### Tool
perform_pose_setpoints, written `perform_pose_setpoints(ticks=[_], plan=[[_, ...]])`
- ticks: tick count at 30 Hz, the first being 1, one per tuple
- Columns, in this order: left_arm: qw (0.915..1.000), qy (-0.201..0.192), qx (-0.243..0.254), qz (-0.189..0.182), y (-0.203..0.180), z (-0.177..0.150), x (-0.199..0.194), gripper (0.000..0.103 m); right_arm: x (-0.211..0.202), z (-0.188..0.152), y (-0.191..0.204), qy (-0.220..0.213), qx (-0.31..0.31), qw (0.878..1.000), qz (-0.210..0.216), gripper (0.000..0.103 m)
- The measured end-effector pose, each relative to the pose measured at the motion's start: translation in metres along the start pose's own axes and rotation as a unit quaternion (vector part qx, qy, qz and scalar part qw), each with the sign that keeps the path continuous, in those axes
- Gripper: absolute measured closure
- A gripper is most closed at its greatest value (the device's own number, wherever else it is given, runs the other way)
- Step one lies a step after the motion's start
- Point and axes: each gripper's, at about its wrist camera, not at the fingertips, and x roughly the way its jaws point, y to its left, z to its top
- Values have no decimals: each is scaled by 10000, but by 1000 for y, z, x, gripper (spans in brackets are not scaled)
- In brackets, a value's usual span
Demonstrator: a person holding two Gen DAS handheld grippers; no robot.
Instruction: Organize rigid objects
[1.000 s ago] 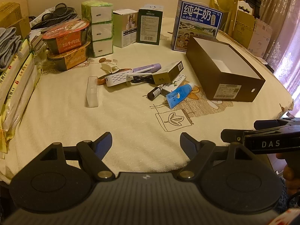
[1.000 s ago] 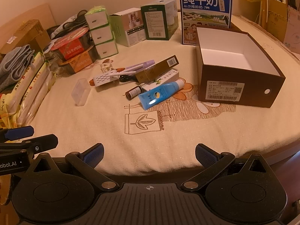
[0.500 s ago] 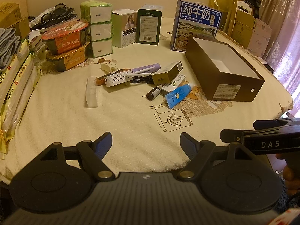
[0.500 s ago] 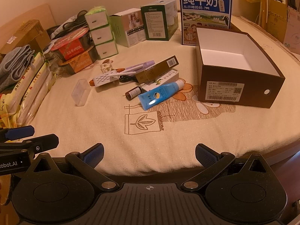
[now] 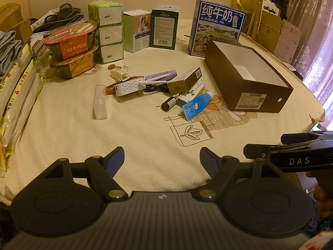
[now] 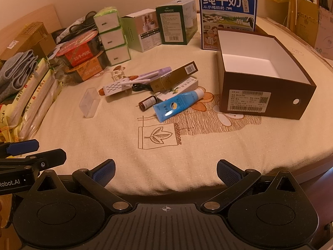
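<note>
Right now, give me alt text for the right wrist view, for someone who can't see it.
The open right gripper hovers at the near edge of a cloth-covered table, holding nothing. Ahead lie a blue tube, a small brown bottle and slim boxes, beside an empty brown box.

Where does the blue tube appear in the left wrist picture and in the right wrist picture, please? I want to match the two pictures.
Left wrist: the blue tube lies right of centre, left of the brown box.
Right wrist: the blue tube lies near centre, left of the brown box.
Shared landmark: the leaf drawing, just below it.
</note>
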Motion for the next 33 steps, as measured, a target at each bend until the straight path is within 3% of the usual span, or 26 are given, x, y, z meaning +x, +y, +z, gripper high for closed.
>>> perform_pose_setpoints(ticks=[33], plan=[[9999,83,42,-75,-12,4,9,26,7,3,-10,43,162,9998,-86,2]])
